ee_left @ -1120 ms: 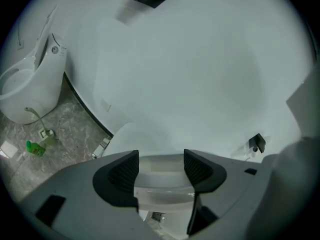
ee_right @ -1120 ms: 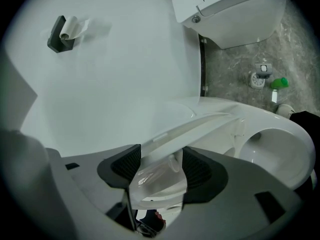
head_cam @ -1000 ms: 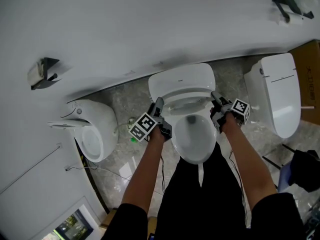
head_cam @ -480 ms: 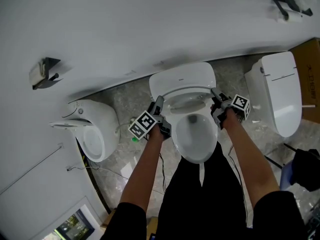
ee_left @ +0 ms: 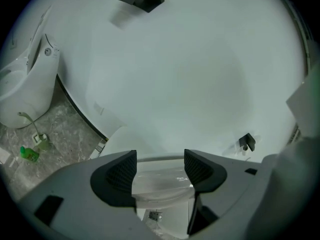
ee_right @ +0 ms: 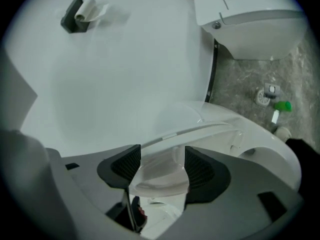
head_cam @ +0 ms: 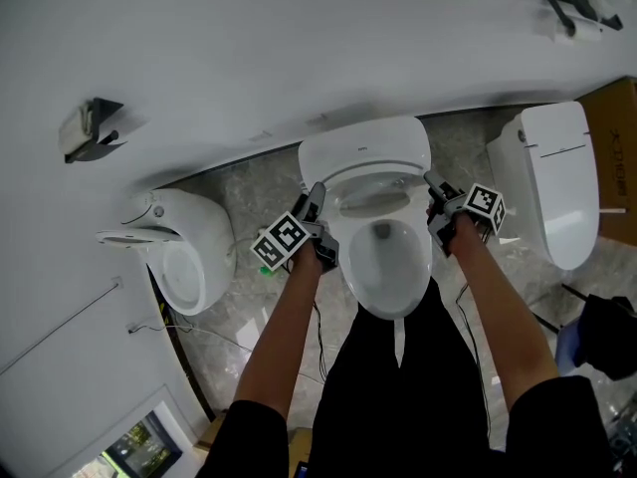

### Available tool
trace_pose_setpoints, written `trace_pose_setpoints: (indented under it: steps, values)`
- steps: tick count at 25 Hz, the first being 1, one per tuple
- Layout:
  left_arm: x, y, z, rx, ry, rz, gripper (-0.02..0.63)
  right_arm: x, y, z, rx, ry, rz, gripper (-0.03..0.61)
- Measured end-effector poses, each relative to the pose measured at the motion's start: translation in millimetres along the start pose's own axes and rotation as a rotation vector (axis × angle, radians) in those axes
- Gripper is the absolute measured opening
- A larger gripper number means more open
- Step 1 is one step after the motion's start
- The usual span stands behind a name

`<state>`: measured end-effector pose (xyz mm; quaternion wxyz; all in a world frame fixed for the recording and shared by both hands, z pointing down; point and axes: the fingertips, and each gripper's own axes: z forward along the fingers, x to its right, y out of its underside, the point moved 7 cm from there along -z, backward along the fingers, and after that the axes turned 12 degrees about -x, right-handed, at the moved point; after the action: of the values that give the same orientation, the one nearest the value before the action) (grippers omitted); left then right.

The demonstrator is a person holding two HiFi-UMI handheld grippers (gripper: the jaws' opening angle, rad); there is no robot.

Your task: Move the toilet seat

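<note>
A white toilet (head_cam: 390,285) stands against the wall with its lid (head_cam: 364,151) up. The toilet seat (head_cam: 373,195) is raised partway off the bowl. My left gripper (head_cam: 318,199) grips the seat's left side and my right gripper (head_cam: 434,189) its right side. In the left gripper view the seat's white edge (ee_left: 161,183) fills the gap between the pads of the left gripper (ee_left: 160,165). In the right gripper view the seat edge (ee_right: 161,178) likewise sits between the pads of the right gripper (ee_right: 162,163). The seat's hinge is hidden.
A low white fixture (head_cam: 185,259) stands to the left and a second toilet (head_cam: 555,182) to the right. Paper holders (head_cam: 88,133) (head_cam: 574,2) hang on the wall. A green bottle (ee_left: 29,154) lies on the marble floor by the left fixture. A brown box (head_cam: 617,132) stands far right.
The seat has tipped slightly further up toward the lid. The right gripper has rolled a little; both hands stay at the seat's sides.
</note>
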<state>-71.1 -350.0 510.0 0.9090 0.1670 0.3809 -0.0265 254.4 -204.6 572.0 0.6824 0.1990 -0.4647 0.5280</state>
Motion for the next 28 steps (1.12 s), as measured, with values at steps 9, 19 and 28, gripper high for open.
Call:
trace_pose_setpoints:
  steps: [9,19,28]
  values:
    - [24,25,-50,0.027,0.065,0.085,0.293,-49,37,-31,-0.025,0.037,-0.320,0.264]
    - [11,92,-165,0.056,0.109,0.051,0.290,-102,146,-108,0.034,0.081,-0.714,0.264]
    - [37,118,-212,-0.025,0.079,0.403,0.028,-150,242,-153,0.108,0.110,-0.945,0.264]
